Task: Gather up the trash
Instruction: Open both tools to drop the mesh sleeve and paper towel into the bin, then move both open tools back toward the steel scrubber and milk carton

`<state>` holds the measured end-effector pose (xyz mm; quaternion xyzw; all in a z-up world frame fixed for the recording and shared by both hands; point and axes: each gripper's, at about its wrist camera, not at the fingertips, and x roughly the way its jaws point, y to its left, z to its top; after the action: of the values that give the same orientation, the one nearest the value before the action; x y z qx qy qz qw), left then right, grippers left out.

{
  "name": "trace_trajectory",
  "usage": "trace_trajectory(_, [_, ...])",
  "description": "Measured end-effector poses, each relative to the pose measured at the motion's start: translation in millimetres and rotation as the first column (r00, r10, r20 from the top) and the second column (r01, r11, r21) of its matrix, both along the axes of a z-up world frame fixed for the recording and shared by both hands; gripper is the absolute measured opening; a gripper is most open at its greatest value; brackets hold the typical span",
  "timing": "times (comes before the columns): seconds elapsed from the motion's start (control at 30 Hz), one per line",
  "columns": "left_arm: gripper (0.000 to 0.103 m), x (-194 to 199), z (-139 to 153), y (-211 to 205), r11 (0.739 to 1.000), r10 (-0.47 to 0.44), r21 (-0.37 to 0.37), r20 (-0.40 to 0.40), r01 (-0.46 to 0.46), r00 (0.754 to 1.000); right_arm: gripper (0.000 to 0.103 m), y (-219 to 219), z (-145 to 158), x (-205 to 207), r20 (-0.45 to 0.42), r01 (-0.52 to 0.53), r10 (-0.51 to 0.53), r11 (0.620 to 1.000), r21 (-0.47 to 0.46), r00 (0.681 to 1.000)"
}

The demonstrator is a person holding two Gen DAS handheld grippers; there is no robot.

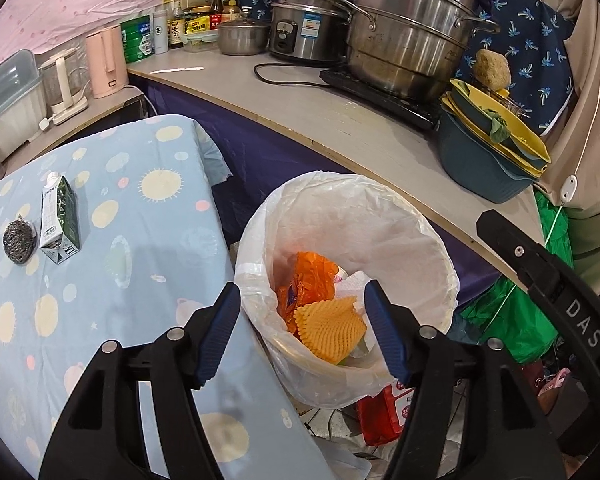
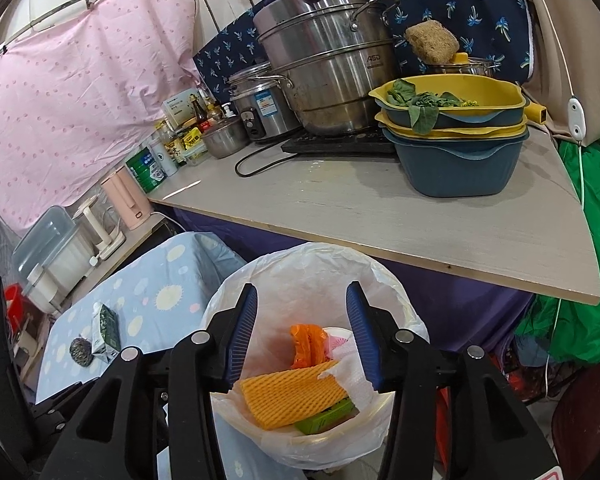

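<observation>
A white-lined trash bin (image 1: pixel 440 264) stands on the floor between the blue-clothed table (image 1: pixel 100 320) and the counter. Inside lie an orange wrapper (image 1: pixel 308 280), a yellow foam net (image 1: pixel 328 328) and white tissue (image 1: pixel 352 284). My left gripper (image 1: pixel 302 296) hangs open over the bin's near rim with nothing between its fingers. The right wrist view looks down into the same bin (image 2: pixel 300 252), where a green box (image 2: pixel 328 418) lies under the foam net (image 2: pixel 292 396). My right gripper (image 2: pixel 302 292) is open and empty above it. A green-and-white carton (image 1: pixel 60 220) and a steel scourer (image 1: pixel 18 240) rest on the table.
The counter (image 2: pixel 420 216) behind the bin carries a tall steel steamer pot (image 2: pixel 332 76), a rice cooker (image 2: pixel 260 112), bottles and stacked blue and yellow basins (image 2: pixel 460 160). A red packet (image 1: pixel 384 412) lies on the floor by the bin. A green bag (image 2: pixel 580 320) sits at the right.
</observation>
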<state>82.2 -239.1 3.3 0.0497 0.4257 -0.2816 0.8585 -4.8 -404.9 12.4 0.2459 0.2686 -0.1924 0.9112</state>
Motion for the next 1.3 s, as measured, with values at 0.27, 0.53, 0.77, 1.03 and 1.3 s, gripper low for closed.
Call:
trace_trajectory(0.27, [0.065, 11, 1, 32, 0.999, 0.053, -0.003, 0.005, -0.053, 0.999, 0.051, 25, 2, 13, -0.006, -0.045, 0.045, 0.999, -0.016, 0.999])
trace_trajectory(0.53, [0.065, 31, -4, 73, 0.991, 0.131, 0.001, -0.001, -0.131, 0.991, 0.052, 54, -4, 32, -0.022, -0.097, 0.097, 0.995, -0.012, 0.995])
trace_trajectory(0.77, [0.066, 48, -11, 110, 0.980, 0.201, 0.002, -0.013, -0.201, 0.980, 0.056, 85, -6, 53, -0.037, -0.155, 0.154, 0.988, -0.017, 0.987])
trace_trajectory(1.03, [0.066, 71, -24, 154, 0.961, 0.276, 0.021, -0.037, -0.276, 0.960, 0.057, 125, -16, 85, -0.065, -0.230, 0.229, 0.973, -0.009, 0.971])
trace_trajectory(1.3, [0.067, 95, -39, 201, 0.938, 0.347, 0.047, -0.046, -0.345, 0.937, 0.057, 168, -30, 122, -0.102, -0.312, 0.311, 0.950, 0.002, 0.945])
